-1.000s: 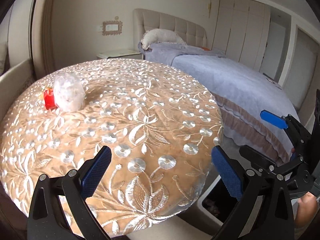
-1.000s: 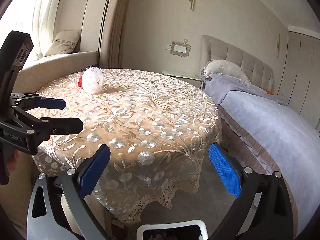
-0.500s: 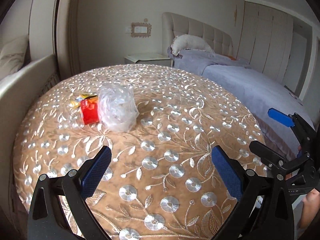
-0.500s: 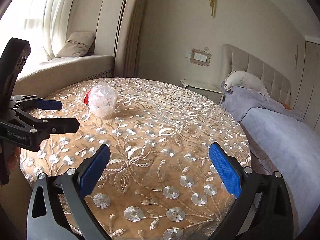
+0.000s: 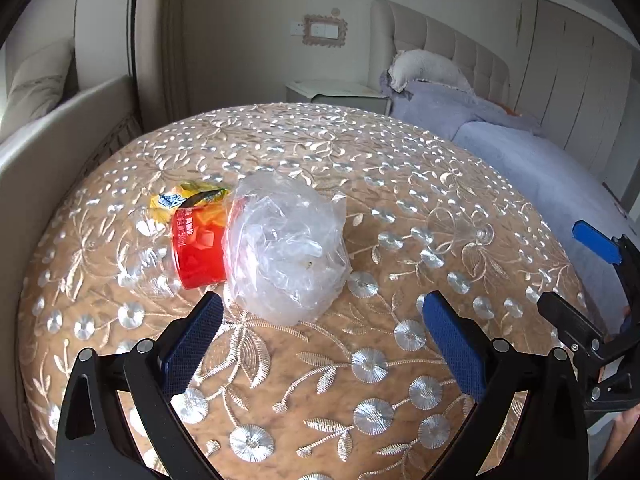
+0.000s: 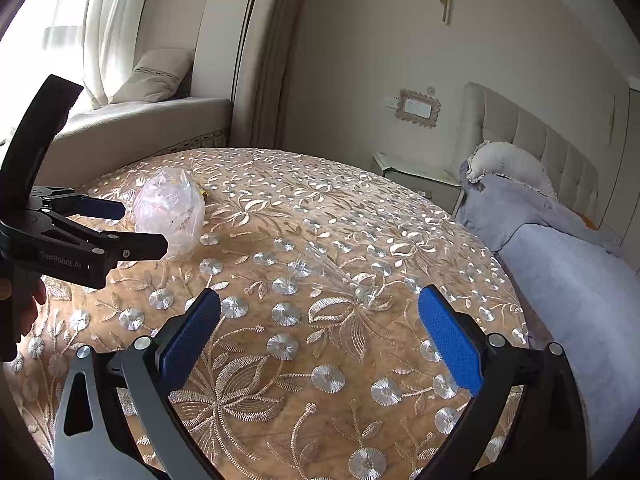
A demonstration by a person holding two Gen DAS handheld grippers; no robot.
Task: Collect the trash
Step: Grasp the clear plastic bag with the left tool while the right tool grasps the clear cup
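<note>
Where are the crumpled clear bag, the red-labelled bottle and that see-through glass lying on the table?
crumpled clear bag [image 5: 286, 246], left wrist view, bag's middle.
red-labelled bottle [image 5: 198, 248], left wrist view, red label.
see-through glass [image 5: 460, 230], left wrist view, its bowl.

Readable text: one brand mark, one volume print

"GeoRobot.AI" stands in pale letters on the black body of the left gripper [image 6: 120, 222], seen from the right wrist view. Ahead and left of the left gripper [image 5: 324, 320], the red label of the bottle [image 5: 198, 246] carries white print ending in "350mL"; the characters beside it and those on its yellow wrapper are too small to read.
</note>
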